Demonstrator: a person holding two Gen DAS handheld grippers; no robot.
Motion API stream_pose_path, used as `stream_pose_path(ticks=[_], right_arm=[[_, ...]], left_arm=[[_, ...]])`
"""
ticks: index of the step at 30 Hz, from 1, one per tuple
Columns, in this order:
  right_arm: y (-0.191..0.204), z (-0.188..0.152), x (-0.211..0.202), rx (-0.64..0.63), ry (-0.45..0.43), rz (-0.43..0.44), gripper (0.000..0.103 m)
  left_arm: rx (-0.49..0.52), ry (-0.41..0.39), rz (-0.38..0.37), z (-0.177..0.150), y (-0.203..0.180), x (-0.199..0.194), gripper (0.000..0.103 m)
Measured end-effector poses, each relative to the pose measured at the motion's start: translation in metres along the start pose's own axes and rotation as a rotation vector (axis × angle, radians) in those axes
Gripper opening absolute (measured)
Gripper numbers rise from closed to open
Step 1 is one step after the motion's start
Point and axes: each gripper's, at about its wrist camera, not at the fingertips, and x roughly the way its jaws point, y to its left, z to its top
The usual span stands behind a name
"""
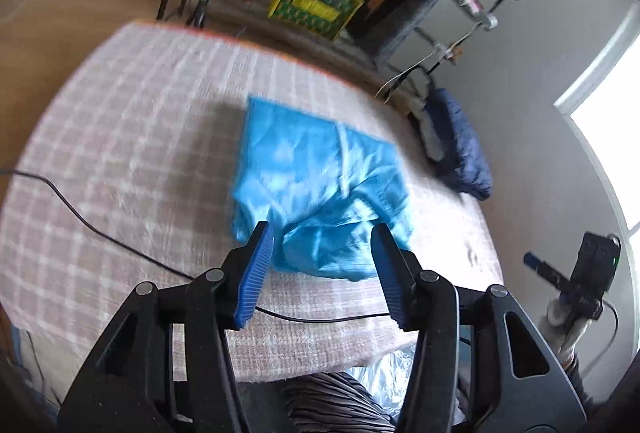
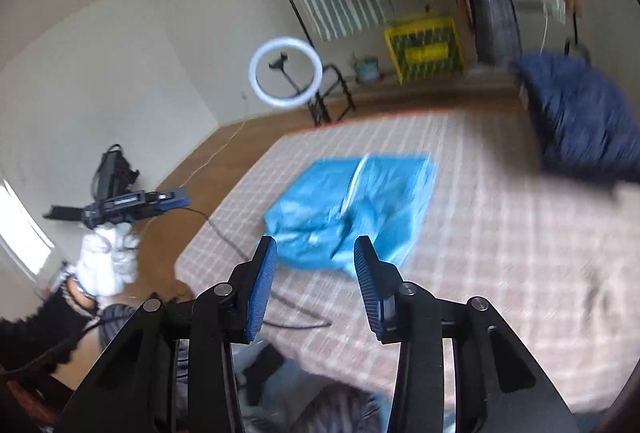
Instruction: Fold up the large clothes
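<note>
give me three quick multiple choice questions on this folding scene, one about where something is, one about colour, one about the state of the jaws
1. Where does the blue garment lie?
A. on the checked bed cover
B. on the wooden floor
C. hanging on the clothes rack

2. What colour is the crate by the far wall?
A. red
B. yellow
C. white

3. How do the jaws of the left gripper and right gripper stand?
A. both clamped on the garment
B. one clamped, one apart
C. both apart, nothing between them

Answers:
1 A: the garment lies folded and flat on the pink checked cover in both wrist views.
2 B: the crate is yellow with a dark pattern.
3 C: each view shows a clear gap between the blue pads, with the garment lying beyond them.
</note>
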Motion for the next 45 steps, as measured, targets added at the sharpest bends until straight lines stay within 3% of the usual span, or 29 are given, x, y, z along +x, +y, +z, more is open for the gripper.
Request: stream_pose_path(ticks=[6, 10, 14, 15, 16, 18, 21, 23, 24, 27, 31, 34, 35, 37, 38, 39, 42, 45], right_arm=[[-0.026, -0.026, 0.089, 0.161, 0.134, 0.041, 0.039], [-0.031, -0.033, 0.133, 0.221, 0.207, 0.045, 0.043], [-0.044, -0.031, 0.165, 0.321, 0.229, 0.069, 0.045], [-0.048, -0.031, 0.171, 0.357, 0.235, 0.088, 0.045], [-0.053, -0.031, 0.175, 0.398, 0.238, 0.111, 0.045], [-0.059, -0.033, 0.174, 0.456, 0.235, 0.158, 0.045], [-0.062, -0.035, 0.159, 0.471, 0.223, 0.158, 0.046], [-0.067, -0.032, 0.152, 0.498, 0.217, 0.157, 0.055], [-0.07, -0.03, 0.149, 0.516, 0.217, 0.154, 0.056], [-0.074, -0.02, 0.155, 0.524, 0.258, 0.119, 0.056], [-0.066, -0.015, 0.188, 0.46, 0.352, 0.046, 0.056], [-0.065, -0.019, 0.203, 0.481, 0.391, 0.073, 0.054], [-0.063, -0.02, 0.207, 0.483, 0.396, 0.092, 0.047], [-0.058, -0.02, 0.212, 0.451, 0.397, 0.1, 0.032], [-0.054, -0.018, 0.214, 0.428, 0.393, 0.098, 0.019], [-0.05, -0.016, 0.215, 0.401, 0.382, 0.091, 0.007], [-0.04, -0.012, 0.201, 0.297, 0.286, 0.086, 0.004], [-0.035, -0.018, 0.178, 0.17, 0.157, 0.107, 0.004]], left_arm=[[-0.185, 0.165, 0.037, -0.003, 0.042, 0.088, 0.051], [-0.244, 0.195, 0.058, -0.002, 0.058, 0.113, 0.051], [-0.334, 0.205, 0.02, 0.002, 0.078, 0.13, 0.051], [-0.36, 0.21, 0.007, 0.001, 0.084, 0.133, 0.047], [-0.374, 0.213, 0.005, 0.002, 0.087, 0.136, 0.033], [-0.372, 0.221, 0.01, 0.003, 0.09, 0.137, 0.018], [-0.352, 0.219, 0.036, 0.006, 0.09, 0.13, 0.017], [-0.306, 0.186, 0.073, 0.008, 0.081, 0.114, 0.018], [-0.296, 0.181, 0.062, 0.007, 0.075, 0.108, 0.022], [-0.306, 0.211, -0.033, -0.003, 0.057, 0.099, 0.061], [-0.377, 0.332, -0.11, -0.026, 0.049, 0.116, 0.064], [-0.415, 0.377, -0.103, -0.039, 0.054, 0.124, 0.064], [-0.425, 0.38, -0.11, -0.042, 0.055, 0.127, 0.06], [-0.431, 0.39, -0.121, -0.043, 0.054, 0.133, 0.02], [-0.427, 0.385, -0.121, -0.043, 0.053, 0.136, 0.013], [-0.425, 0.365, -0.127, -0.043, 0.052, 0.135, 0.008], [-0.397, 0.282, -0.201, -0.044, 0.043, 0.122, 0.005], [-0.281, 0.211, -0.196, -0.041, 0.03, 0.113, 0.004]])
